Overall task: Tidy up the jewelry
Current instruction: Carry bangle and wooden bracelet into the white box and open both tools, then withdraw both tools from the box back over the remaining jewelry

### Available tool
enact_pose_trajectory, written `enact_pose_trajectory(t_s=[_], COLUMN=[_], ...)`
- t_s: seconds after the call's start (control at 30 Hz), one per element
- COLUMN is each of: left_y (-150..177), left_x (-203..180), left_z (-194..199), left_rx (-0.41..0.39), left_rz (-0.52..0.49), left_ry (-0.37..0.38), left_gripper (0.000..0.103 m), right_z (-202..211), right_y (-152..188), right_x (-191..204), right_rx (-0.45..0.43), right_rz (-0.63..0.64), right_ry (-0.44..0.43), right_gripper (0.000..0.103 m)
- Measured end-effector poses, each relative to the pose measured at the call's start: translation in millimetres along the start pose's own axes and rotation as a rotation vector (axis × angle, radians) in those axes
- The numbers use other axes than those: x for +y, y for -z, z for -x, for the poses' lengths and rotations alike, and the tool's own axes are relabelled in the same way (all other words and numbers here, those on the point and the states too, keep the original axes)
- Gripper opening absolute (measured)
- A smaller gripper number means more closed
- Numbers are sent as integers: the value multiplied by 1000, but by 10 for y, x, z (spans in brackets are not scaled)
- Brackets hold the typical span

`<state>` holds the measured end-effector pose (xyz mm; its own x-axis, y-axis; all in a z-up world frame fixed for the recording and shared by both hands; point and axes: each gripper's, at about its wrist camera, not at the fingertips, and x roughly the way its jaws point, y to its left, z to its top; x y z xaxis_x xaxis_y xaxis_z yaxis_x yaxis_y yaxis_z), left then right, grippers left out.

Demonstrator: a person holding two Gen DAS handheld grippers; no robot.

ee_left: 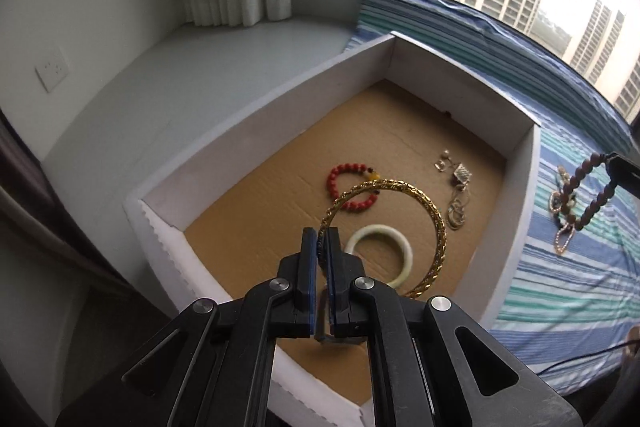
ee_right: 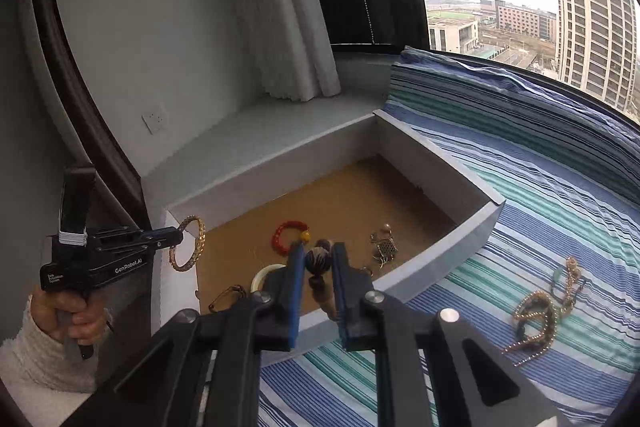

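Observation:
My left gripper [ee_left: 321, 239] is shut on a gold bangle [ee_left: 432, 211] and holds it above the white box [ee_left: 248, 119] with a cardboard floor. The same bangle [ee_right: 190, 243] hangs from that gripper [ee_right: 176, 235] at the box's left wall in the right wrist view. My right gripper [ee_right: 316, 259] is shut on a brown bead bracelet [ee_right: 318, 261], which also shows dangling over the striped cloth in the left wrist view [ee_left: 588, 195]. Inside the box lie a red bead bracelet [ee_left: 340, 183], a pale jade bangle [ee_left: 400, 247] and silver pieces [ee_left: 456, 183].
More jewelry lies loose on the blue striped cloth [ee_right: 520, 187] right of the box: gold chains [ee_right: 534, 323] and a green piece [ee_right: 564, 283]. A curtain [ee_right: 296, 27], a wall socket [ee_right: 154, 118] and a window ledge stand behind the box.

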<state>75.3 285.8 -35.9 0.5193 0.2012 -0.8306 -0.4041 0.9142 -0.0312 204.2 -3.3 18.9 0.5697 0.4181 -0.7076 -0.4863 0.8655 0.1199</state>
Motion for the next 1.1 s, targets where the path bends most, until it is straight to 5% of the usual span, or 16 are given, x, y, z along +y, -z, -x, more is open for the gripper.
enact_pose_trajectory(t_s=[0.3, 0.4, 0.43, 0.6, 0.73, 0.83, 1.1], left_y=[83, 170, 197, 242, 327, 435, 817], left_x=[270, 312, 316, 117, -228, -576, -1591], left_z=[-705, -676, -614, -296, 16, 220, 341], left_rx=[105, 102, 72, -20, -89, -130, -70], left_rz=[77, 117, 122, 62, 4, -61, -244], left_ry=[-72, -83, -80, -83, 4, 93, 321], left_gripper=[8, 59, 69, 70, 78, 84, 87], right_z=[-1221, -1309, -1238, -656, -220, 49, 738], right_y=[-41, 23, 34, 66, 268, 550, 1444], right_x=[102, 88, 70, -17, -70, -172, -658], right_rx=[195, 175, 147, 33, -10, -7, 9], right_rz=[32, 44, 24, -1, 31, 25, -107], right_ry=[-38, -8, -15, 5, 80, 157, 370], right_gripper=[16, 32, 33, 35, 57, 60, 60])
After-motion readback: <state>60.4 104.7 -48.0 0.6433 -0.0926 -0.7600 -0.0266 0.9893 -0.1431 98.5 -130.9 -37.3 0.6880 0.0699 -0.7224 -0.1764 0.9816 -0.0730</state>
